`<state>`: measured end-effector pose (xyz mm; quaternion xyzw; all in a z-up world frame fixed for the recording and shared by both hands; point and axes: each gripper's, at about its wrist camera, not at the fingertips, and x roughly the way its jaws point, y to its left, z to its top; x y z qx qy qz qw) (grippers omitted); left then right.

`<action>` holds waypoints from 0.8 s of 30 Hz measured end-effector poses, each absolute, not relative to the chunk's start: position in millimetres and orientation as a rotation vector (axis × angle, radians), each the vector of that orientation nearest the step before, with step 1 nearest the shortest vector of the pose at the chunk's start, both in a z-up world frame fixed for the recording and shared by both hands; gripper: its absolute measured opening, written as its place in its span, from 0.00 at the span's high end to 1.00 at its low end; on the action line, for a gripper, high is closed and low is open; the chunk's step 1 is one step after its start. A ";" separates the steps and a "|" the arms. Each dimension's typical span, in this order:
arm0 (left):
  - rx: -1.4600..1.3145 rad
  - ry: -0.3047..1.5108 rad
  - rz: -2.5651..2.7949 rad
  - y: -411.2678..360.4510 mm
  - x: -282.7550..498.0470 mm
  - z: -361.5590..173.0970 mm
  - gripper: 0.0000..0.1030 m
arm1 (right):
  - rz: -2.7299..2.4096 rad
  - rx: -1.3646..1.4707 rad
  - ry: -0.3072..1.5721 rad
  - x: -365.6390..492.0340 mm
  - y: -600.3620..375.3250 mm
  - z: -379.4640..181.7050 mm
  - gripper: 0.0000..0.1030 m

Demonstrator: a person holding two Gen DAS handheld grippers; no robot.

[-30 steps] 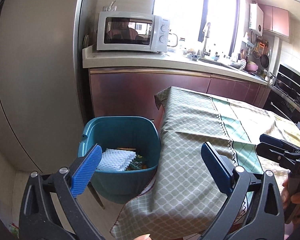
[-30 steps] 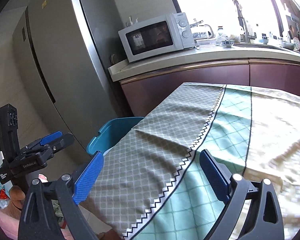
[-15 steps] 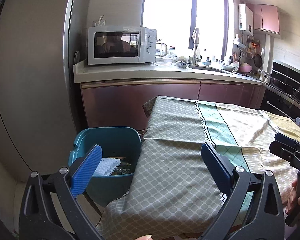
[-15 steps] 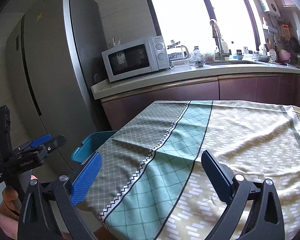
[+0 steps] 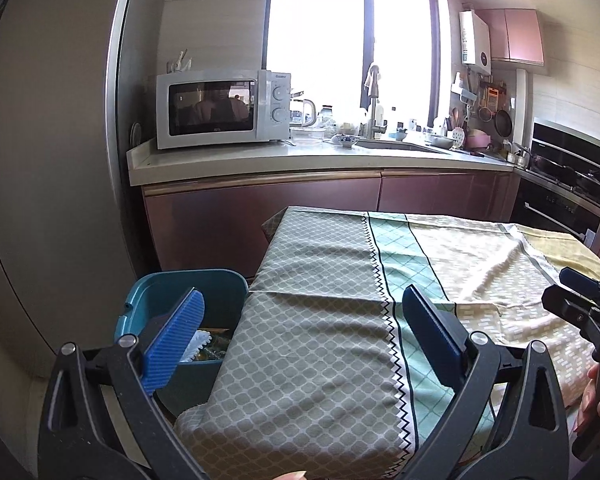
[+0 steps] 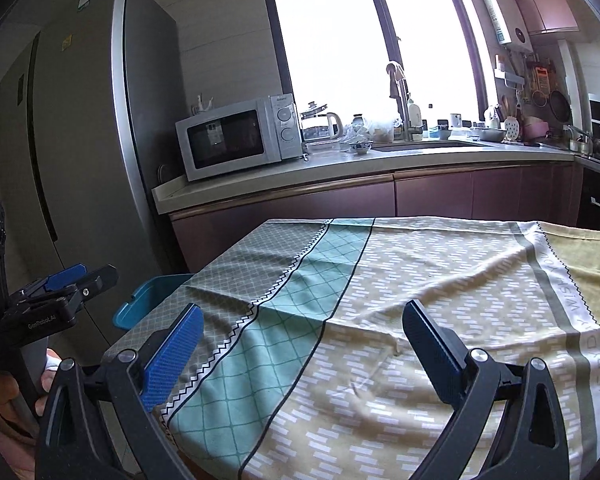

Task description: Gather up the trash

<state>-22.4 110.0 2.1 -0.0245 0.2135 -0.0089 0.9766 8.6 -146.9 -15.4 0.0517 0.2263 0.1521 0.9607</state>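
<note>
both grippers are held up in front of the bench [image 6: 440, 280], which has a patterned cloth [image 5: 320, 340] over it. the left gripper [image 5: 306, 334] has its blue fingers [image 5: 176, 338] wide apart with nothing between them. the right gripper [image 6: 304, 354] is the same, fingers [image 6: 172, 354] wide apart and holding nothing.

the teal bin [image 5: 156, 292] sits low down, just beside the left end of the bench, next to the big grey fridge [image 5: 52, 160]. some trash [image 5: 198, 346] is in it: something white and bumpy, and a few darker bits that are hard to make out. from the right wrist view only a corner of the bin shows past the cloth.

no trash shows on top of the cloth in either view. it looks like the job is almost done, or the person is looking for more.

to do this part well, look slowly over the whole cloth, the folds too, since small bits can hide there. keep the fingers apart until something is found. don't pinch the cloth when picking up, or it may pull off the bench. carry each piece right over the bin before letting go.
</note>
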 end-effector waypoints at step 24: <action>-0.044 0.398 -0.063 73.1 -10.2 4.2 0.05 | 0.184 0.090 0.423 -3.3 -187.2 -13.2 0.06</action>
